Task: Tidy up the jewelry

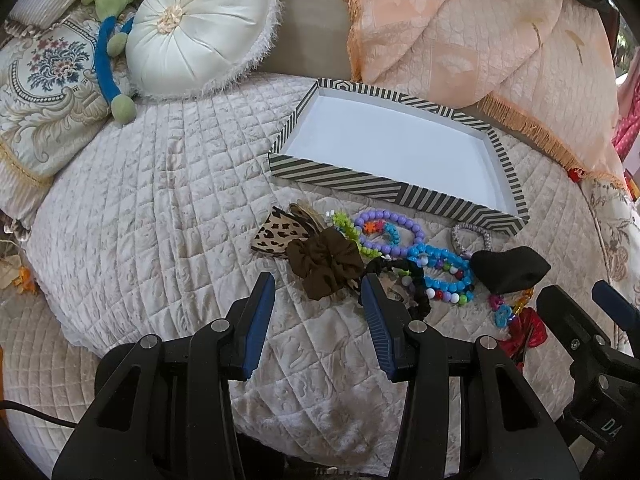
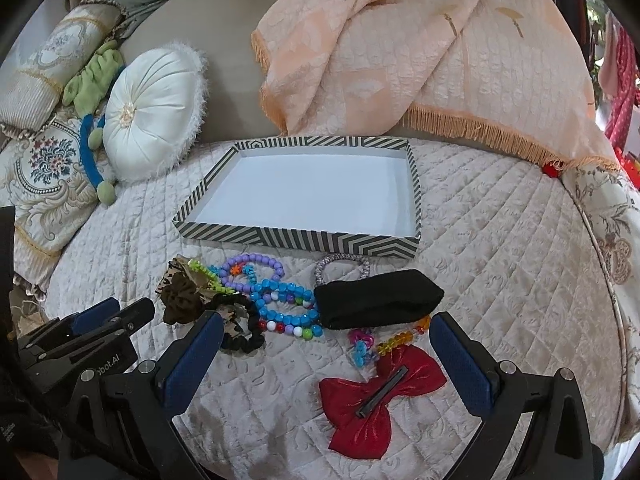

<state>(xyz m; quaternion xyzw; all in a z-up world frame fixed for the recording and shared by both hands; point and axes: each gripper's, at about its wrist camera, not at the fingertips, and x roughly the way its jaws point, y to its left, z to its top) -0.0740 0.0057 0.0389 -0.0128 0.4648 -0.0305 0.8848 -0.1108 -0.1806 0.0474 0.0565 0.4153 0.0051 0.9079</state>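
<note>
Jewelry lies heaped on the cream quilted bedspread (image 2: pixel 500 280) just in front of the striped shallow cardboard tray (image 2: pixel 304 240): a purple bead bracelet (image 2: pixel 256 266), blue bead bracelets (image 2: pixel 286 298), a brown fabric scrunchie (image 1: pixel 326 262), a black cloth pouch (image 2: pixel 378 298) and a shiny red bow clip (image 2: pixel 376 396). My left gripper (image 1: pixel 318 300) hangs spread wide before the scrunchie, holding nothing. My right gripper (image 2: pixel 326 334) gapes wide over the bow, also holding nothing.
</note>
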